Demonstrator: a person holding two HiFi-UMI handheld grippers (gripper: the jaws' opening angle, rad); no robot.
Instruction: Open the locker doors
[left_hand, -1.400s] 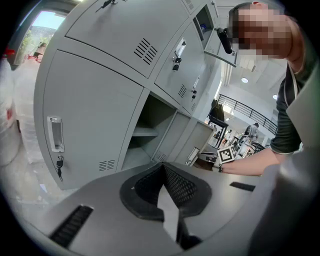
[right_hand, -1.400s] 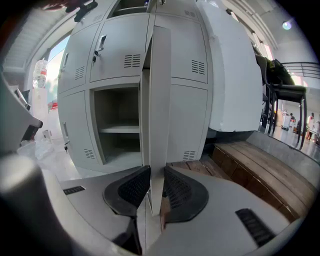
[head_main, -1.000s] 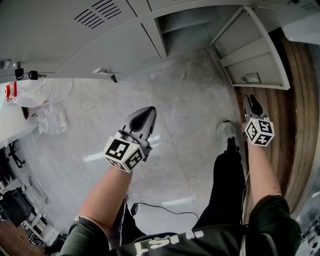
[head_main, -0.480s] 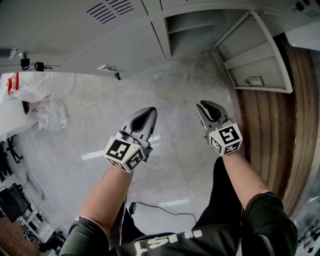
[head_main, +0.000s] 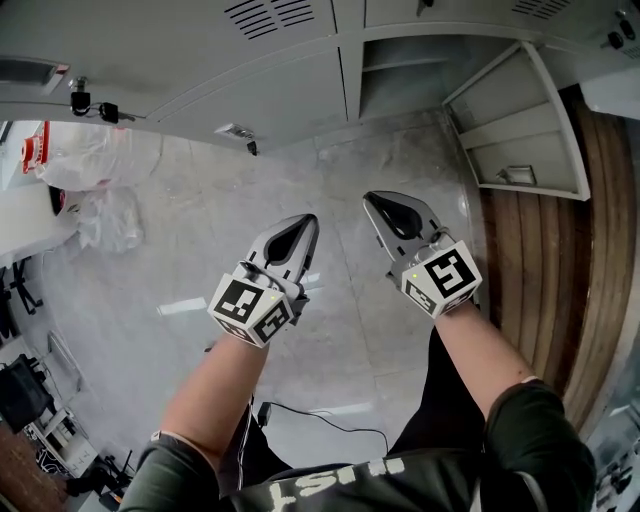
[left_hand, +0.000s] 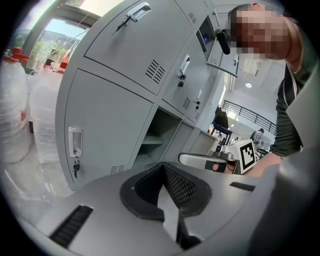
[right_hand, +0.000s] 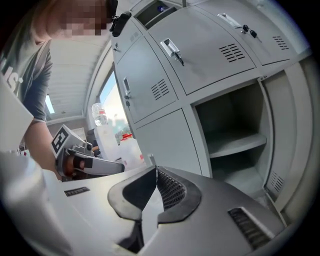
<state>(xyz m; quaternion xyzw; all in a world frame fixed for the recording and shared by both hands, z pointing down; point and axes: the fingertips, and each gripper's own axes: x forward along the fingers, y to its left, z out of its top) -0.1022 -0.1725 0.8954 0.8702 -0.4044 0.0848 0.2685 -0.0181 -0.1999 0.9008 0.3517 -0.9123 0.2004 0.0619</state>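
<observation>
Though shut (empty), the right tool (right_hand: 154, 172) faces lockers (right_hand: 162, 137).

White shirt lettering (head_main: 335, 481) (unreadable)

head: steeply down | gripper views: probably near-level, facing lockers (left_hand: 110, 125) | shared: lockers

The left tongs (head_main: 304, 224) and just-closed right tongs (head_main: 376, 202) hover empty, facing the open locker (head_main: 400, 80).
</observation>
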